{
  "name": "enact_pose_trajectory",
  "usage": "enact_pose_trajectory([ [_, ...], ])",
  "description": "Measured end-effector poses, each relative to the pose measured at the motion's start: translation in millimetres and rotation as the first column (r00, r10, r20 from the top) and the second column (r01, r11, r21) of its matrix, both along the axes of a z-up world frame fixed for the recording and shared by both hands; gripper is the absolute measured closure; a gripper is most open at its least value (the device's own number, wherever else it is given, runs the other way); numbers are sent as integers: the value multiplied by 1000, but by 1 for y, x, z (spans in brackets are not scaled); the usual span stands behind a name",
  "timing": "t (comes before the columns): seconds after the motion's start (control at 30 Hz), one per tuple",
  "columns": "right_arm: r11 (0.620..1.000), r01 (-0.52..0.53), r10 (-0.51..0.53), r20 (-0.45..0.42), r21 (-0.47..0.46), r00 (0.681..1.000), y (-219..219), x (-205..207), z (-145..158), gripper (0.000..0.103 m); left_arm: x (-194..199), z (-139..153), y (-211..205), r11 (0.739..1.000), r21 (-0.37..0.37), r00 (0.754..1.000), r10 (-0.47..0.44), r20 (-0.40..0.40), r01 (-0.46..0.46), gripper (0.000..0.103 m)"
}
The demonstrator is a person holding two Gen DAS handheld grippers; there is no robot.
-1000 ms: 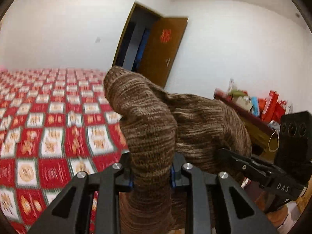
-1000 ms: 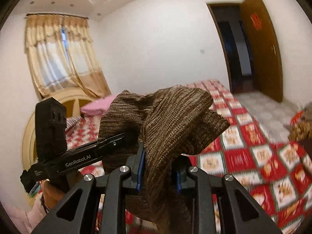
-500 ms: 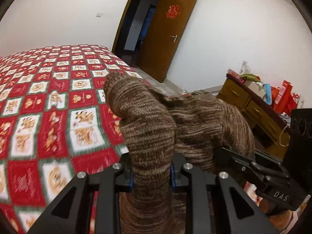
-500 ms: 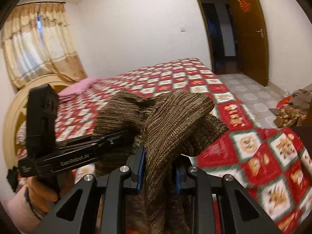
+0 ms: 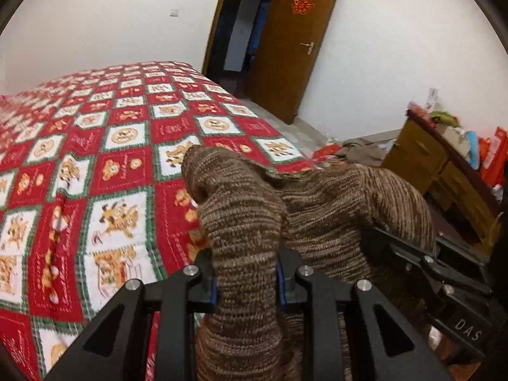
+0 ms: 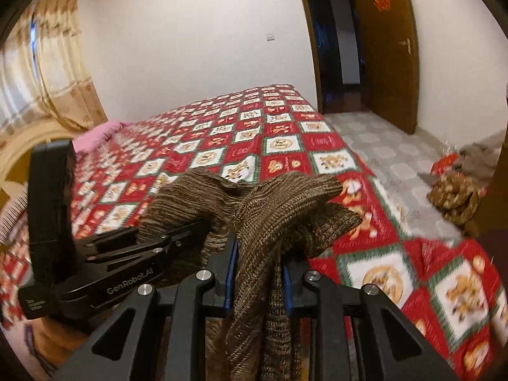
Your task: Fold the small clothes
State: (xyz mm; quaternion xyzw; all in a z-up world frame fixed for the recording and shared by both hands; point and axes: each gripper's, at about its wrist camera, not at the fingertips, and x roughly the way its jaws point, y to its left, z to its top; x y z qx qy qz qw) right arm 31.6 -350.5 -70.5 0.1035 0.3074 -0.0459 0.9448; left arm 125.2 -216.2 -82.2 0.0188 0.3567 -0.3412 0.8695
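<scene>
Left gripper [image 5: 246,281]: fingers pinched on the brown knit garment [image 5: 317,209].
Right gripper [image 6: 258,270]: nipped on the same knit.
Garment: bunched, above the bed [image 5: 95,158].
Risk: bunched folds could land crumpled.

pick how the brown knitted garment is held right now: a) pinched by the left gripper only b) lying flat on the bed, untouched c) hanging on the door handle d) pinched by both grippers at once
d: the brown knitted garment is clamped in the left gripper and also in the right gripper, raised over the red patterned bedspread.
</scene>
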Motion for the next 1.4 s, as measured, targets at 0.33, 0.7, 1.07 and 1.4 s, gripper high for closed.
enact_pose_trajectory([
  [0.33,993,58,-48,-102,104,994,-38,29,-55,79,13,-26,-15,994,94,998,61,12,-62,77],
  [0.7,992,77,-63,-135,101,989,-38,37,-60,79,26,-35,-25,982,153,994,112,-9,-109,73],
  [1.07,947,142,-98,-161,288,982,-65,47,-74,77,37,-43,-22,972,173,985,168,-43,-158,51],
  [1.4,912,156,-104,-153,380,983,-76,43,-76,75,35,-43,-23,968,189,984,174,-31,-165,46],
])
